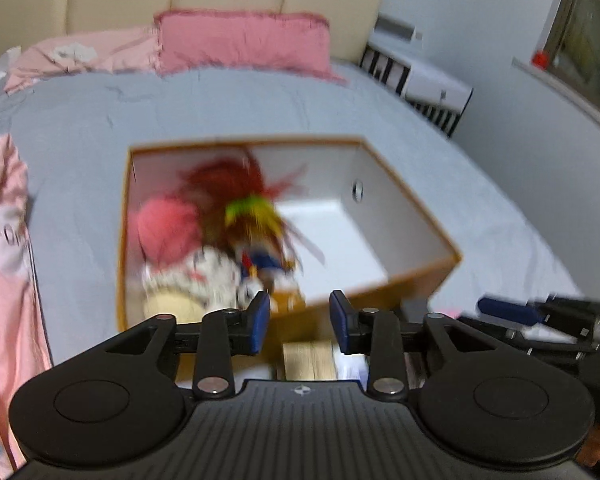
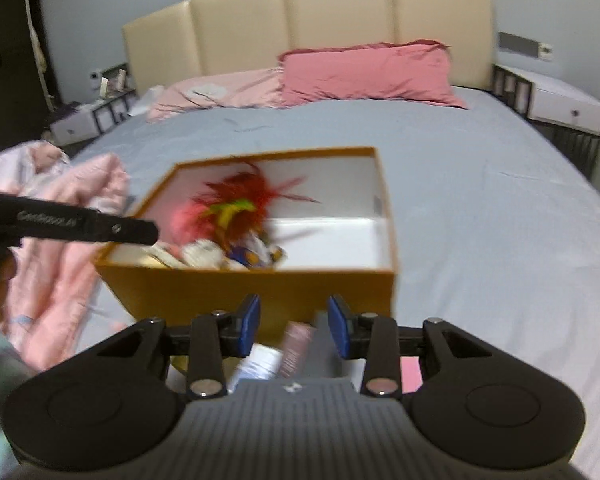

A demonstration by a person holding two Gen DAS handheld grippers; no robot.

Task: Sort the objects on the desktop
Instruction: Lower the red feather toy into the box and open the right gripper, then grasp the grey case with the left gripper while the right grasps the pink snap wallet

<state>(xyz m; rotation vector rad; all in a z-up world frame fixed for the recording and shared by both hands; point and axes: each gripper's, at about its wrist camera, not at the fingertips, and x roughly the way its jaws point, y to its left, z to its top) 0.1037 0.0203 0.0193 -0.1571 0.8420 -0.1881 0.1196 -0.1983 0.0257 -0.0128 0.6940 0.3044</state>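
Looking along your left gripper [image 1: 299, 322], you see its blue pads [image 1: 260, 320] standing apart with nothing between them; the jaws are open and hold nothing. Just beyond them, in the middle of the left wrist frame, sits the orange box [image 1: 420, 276] with a white inside, resting on the grey-blue bedsheet [image 1: 80, 168]; the toys lie heaped in its left half, while the right half shows bare white floor. You can make out a red feathery toy [image 1: 220, 178] at the top of the heap, a pink plush [image 1: 166, 228] at its left, and a white patterned piece [image 1: 204, 276] at the near wall; motion blur hides finer detail. Below the pads, at the lower centre, a pale wooden block [image 1: 309, 360] lies close to the box; at the right edge your right gripper [image 1: 540, 316] comes into view.

From the right wrist view, your right gripper [image 2: 294, 326] is likewise open and empty, blue pads [image 2: 251, 322] spread; the same box [image 2: 240, 292] fills the centre, its orange near wall facing you. Under the pads lie blurred small items, among them a pink-brown pack [image 2: 296, 346] and a white one [image 2: 260, 362]; what they are you cannot tell. Your left gripper [image 2: 148, 232] reaches in from the left edge, over the box's left corner; a pink quilt [image 2: 60, 248] lies bunched at left, and a dark pink pillow [image 2: 364, 72] rests against the cream headboard [image 2: 300, 16] at the top.
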